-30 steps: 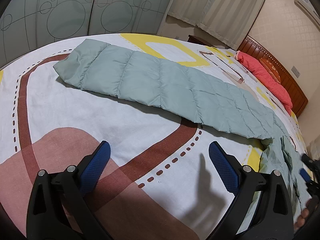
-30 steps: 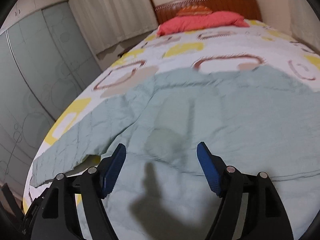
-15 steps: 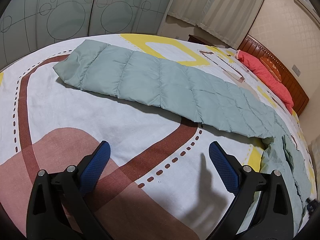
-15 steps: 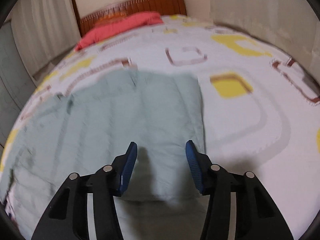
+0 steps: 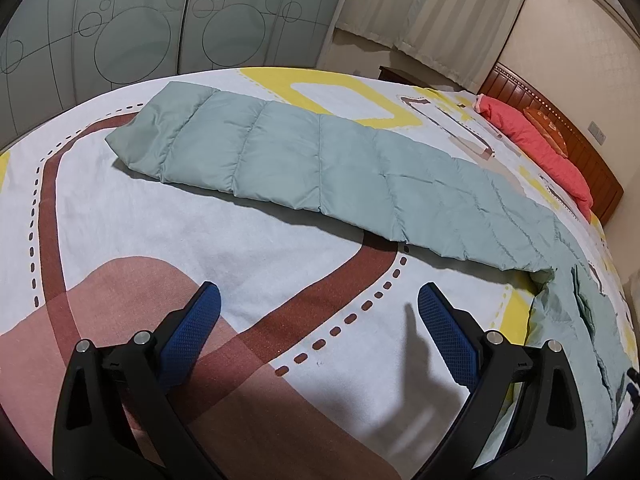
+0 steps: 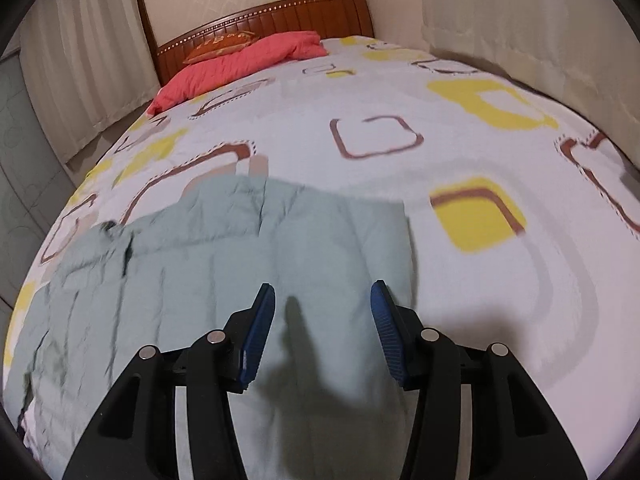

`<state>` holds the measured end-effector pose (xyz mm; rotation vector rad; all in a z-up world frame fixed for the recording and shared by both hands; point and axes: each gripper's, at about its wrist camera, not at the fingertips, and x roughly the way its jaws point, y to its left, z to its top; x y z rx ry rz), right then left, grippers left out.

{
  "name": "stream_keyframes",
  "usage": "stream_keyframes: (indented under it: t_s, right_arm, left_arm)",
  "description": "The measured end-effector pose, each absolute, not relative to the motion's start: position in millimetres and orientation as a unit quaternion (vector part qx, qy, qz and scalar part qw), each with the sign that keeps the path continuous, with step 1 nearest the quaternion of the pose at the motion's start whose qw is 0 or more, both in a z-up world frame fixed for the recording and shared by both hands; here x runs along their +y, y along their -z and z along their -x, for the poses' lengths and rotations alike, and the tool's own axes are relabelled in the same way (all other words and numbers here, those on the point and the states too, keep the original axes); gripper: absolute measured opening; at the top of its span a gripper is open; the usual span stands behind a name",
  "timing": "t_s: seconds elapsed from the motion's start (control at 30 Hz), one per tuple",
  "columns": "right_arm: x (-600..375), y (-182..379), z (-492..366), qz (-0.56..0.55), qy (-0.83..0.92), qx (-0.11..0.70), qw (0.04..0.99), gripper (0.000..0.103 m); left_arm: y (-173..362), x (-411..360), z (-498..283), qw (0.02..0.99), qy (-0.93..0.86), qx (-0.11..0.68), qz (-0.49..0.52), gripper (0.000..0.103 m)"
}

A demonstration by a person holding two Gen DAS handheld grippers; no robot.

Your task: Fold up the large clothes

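A pale green quilted down coat lies flat on the bed. In the left wrist view its long sleeve [image 5: 320, 168] stretches across the bedspread, away from me. My left gripper [image 5: 320, 308] hovers open over bare bedspread, short of the sleeve, with nothing between its blue pads. In the right wrist view the coat's body [image 6: 224, 256] spreads to the left, and its right-hand edge runs just beyond the fingers. My right gripper [image 6: 323, 304] hangs over that part of the coat, jaws half apart with a clear gap and nothing pinched.
The bed carries a white spread [image 6: 400, 92] with yellow and brown shapes. A red pillow [image 6: 248, 60] lies by the wooden headboard [image 6: 280, 12]. Sliding wardrobe doors [image 5: 160, 20] and curtains [image 5: 420, 4] stand past the bed's edge.
The right gripper swept to the right across the coat toward its right-hand edge and its jaws narrowed. The left gripper stayed where it was, open.
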<state>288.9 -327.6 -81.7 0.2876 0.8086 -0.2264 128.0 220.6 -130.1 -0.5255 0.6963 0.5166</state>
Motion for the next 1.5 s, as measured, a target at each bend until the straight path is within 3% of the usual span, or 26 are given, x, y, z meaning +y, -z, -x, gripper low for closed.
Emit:
stream_keyframes:
  t_s: [0.13, 0.4, 0.6, 0.77, 0.93, 1.13, 1.37, 1.4, 1.43, 1.47, 1.5]
  right_arm:
    - [-334.2, 112.2, -313.3, -0.139, 0.106, 0.432, 0.885, 0.05]
    - [-305.8, 78.6, -290.2, -0.12, 0.103, 0.398, 0.904, 0.05]
    - [-285.7, 115.0, -286.7, -0.088, 0.112, 0.425, 0.894, 0.051]
    - [-279.2, 114.5, -285.1, -0.074, 0.118, 0.417, 0.898, 0.055]
    - [-276.9, 110.5, -283.9, -0.08, 0.108, 0.411, 0.902, 0.062]
    - [-275.8, 112.7, -285.1, -0.072, 0.112, 0.408, 0.903, 0.064]
    - [-276.6, 113.8, -284.0, -0.073, 0.112, 0.406, 0.904, 0.065]
    - [-277.0, 113.9, -284.0, -0.073, 0.112, 0.405, 0.904, 0.065]
    - [-277.2, 114.1, -283.3, -0.073, 0.112, 0.404, 0.905, 0.065]
    - [-277.3, 114.1, -283.1, -0.073, 0.112, 0.404, 0.905, 0.065]
    - [-277.4, 114.4, -282.6, -0.073, 0.113, 0.403, 0.905, 0.065]
  left_arm:
    - [130.5, 220.1, -128.9, 0.874, -0.249, 0.335, 0.249, 0.099]
    - [130.5, 220.2, -128.4, 0.874, -0.248, 0.335, 0.249, 0.099]
    - [130.2, 219.4, -127.7, 0.874, -0.248, 0.336, 0.249, 0.099]
    - [127.8, 224.1, -124.4, 0.873, -0.236, 0.33, 0.269, 0.099]
    - [119.8, 255.9, -112.5, 0.867, -0.243, 0.311, 0.302, 0.099]
    - [128.2, 328.1, -101.2, 0.85, -0.264, 0.258, 0.376, 0.099]
    - [127.6, 360.0, -112.6, 0.846, -0.263, 0.228, 0.404, 0.1]
    - [126.8, 360.8, -112.1, 0.844, -0.268, 0.223, 0.407, 0.097]
    - [125.3, 360.4, -111.1, 0.84, -0.288, 0.221, 0.404, 0.079]
    - [125.9, 361.8, -113.9, 0.84, -0.287, 0.22, 0.404, 0.054]
    - [129.5, 365.1, -115.4, 0.842, -0.263, 0.216, 0.418, 0.046]
